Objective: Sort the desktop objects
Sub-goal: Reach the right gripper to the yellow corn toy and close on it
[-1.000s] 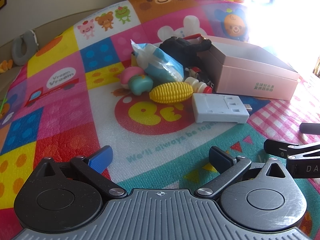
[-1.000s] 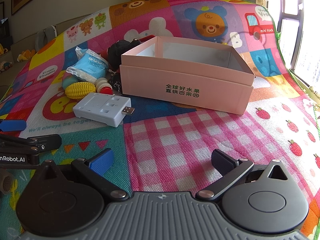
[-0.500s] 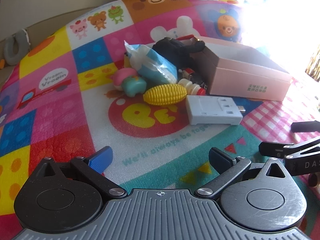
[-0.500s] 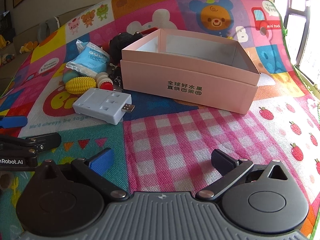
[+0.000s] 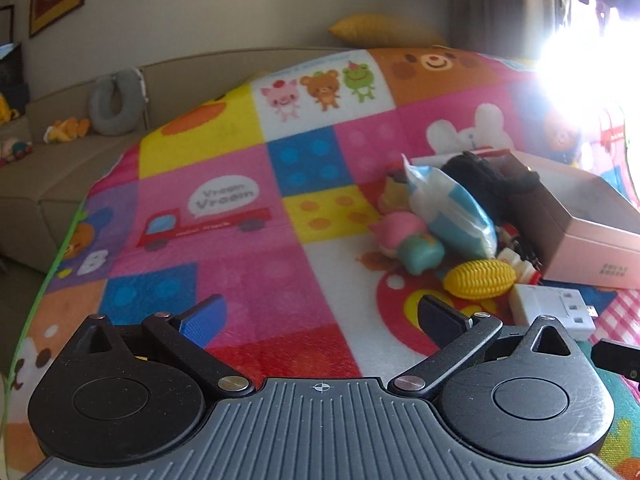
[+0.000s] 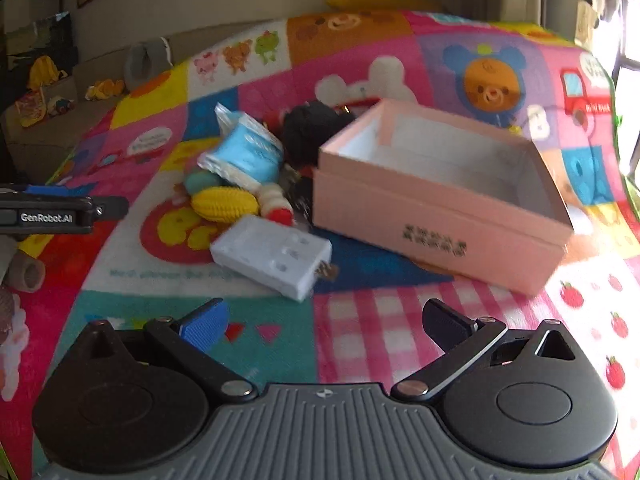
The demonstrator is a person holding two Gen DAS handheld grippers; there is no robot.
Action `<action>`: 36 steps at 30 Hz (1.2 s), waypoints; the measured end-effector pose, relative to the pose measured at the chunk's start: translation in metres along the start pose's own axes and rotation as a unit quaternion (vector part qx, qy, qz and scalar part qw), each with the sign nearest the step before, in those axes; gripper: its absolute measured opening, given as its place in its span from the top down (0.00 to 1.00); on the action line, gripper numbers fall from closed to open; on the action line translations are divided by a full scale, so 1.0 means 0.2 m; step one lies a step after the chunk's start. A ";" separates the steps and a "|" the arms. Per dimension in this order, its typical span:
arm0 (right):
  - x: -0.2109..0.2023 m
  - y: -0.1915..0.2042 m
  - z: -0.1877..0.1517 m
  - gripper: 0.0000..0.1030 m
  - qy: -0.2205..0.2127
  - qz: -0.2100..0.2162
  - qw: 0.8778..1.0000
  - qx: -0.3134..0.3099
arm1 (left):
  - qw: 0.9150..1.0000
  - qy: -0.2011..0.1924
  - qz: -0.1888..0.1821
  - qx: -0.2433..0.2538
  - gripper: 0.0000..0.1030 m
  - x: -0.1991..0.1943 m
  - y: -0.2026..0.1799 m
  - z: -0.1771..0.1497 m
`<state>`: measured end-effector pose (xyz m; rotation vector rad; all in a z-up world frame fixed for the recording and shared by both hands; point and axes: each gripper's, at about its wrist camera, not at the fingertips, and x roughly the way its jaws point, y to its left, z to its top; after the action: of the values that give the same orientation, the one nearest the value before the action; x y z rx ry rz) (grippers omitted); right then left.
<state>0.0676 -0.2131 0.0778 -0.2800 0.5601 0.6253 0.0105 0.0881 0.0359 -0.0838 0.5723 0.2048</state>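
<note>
The left gripper [image 5: 320, 320] hangs low over the play mat [image 5: 248, 248] with its two fingers wide apart and nothing between them. One finger has a blue pad [image 5: 202, 320] and the other is black. It points across the mat, and the pile of toys lies off at about 2 o'clock from it.

The right gripper [image 6: 326, 322] also hangs over the mat, fingers wide apart and empty. It points toward the pink box [image 6: 436, 220], which sits at about 1 o'clock from it. In the right wrist view the left gripper shows at 9 o'clock, level and above the mat.

The pink box is open on top. The inside looks white, and the part that shows has nothing in it. Its near inside corner is hidden by the front wall.

All the toys lie on the mat outside the box, just beside its left end. The white charger [image 6: 272, 258] is nearest, flat on the mat, with its metal plug toward the box. Behind it lie a yellow toy corn [image 6: 224, 204], a blue tissue pack [image 6: 248, 156], a teal and pink toy [image 5: 412, 240] and a black fuzzy thing [image 6: 312, 128], all bunched together and touching.
</note>
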 end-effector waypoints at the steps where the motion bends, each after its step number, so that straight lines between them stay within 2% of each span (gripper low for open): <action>1: 0.02 0.07 0.04 0.00 -0.013 0.002 1.000 -0.019 | 1.000 -0.005 0.005 -0.010 0.00 -0.01 0.04 0.00; 3: 0.10 0.18 0.11 0.09 -0.029 0.011 0.998 -0.053 | 0.999 -0.011 0.011 -0.031 0.00 -0.03 0.11 0.01; 6: 0.28 0.32 0.20 0.19 -0.010 0.010 0.998 -0.066 | 0.998 -0.010 0.004 -0.055 0.00 -0.06 0.20 0.00; 10: 0.48 0.37 0.23 0.22 0.010 -0.021 0.998 -0.058 | 0.999 -0.008 -0.005 -0.049 0.00 -0.10 0.23 -0.03; 11: 0.49 0.37 0.23 0.27 0.017 -0.016 0.998 -0.056 | 0.999 -0.008 -0.007 -0.047 0.00 -0.10 0.23 -0.04; 12: 0.49 0.37 0.23 0.43 0.025 -0.010 0.998 -0.061 | 0.999 -0.009 -0.007 -0.041 0.00 -0.10 0.23 -0.04; 16: 0.34 0.32 0.20 0.43 0.021 0.013 0.997 -0.069 | 0.999 -0.025 -0.019 -0.027 0.00 -0.10 0.18 -0.05; 19: 0.16 0.22 0.14 0.43 0.019 0.013 0.998 -0.066 | 0.998 -0.020 -0.053 -0.005 0.00 -0.09 0.08 -0.04; 21: 0.04 0.13 0.08 0.43 0.020 -0.001 0.998 -0.060 | 0.997 -0.011 -0.079 0.016 0.00 -0.08 -0.02 -0.04; 26: -0.12 -0.02 -0.12 0.43 0.049 -0.054 0.995 -0.065 | 0.985 0.018 -0.160 0.069 0.00 -0.06 -0.32 -0.03; 30: -0.14 -0.17 -0.22 0.43 0.066 -0.084 0.994 -0.021 | 0.972 0.038 -0.200 0.119 0.00 0.00 -0.62 -0.05; 32: -0.14 -0.23 -0.26 0.43 0.070 -0.087 0.994 0.005 | 0.967 0.052 -0.203 0.147 0.00 0.06 -0.76 -0.07; 36: -0.17 -0.26 -0.29 0.39 0.060 -0.077 0.995 0.018 | 0.971 0.064 -0.144 0.179 0.00 0.17 -0.90 -0.10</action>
<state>0.0539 -0.2939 0.0530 -0.3261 0.6582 0.4508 0.0669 -0.0846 0.0054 0.1720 0.7095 -0.1900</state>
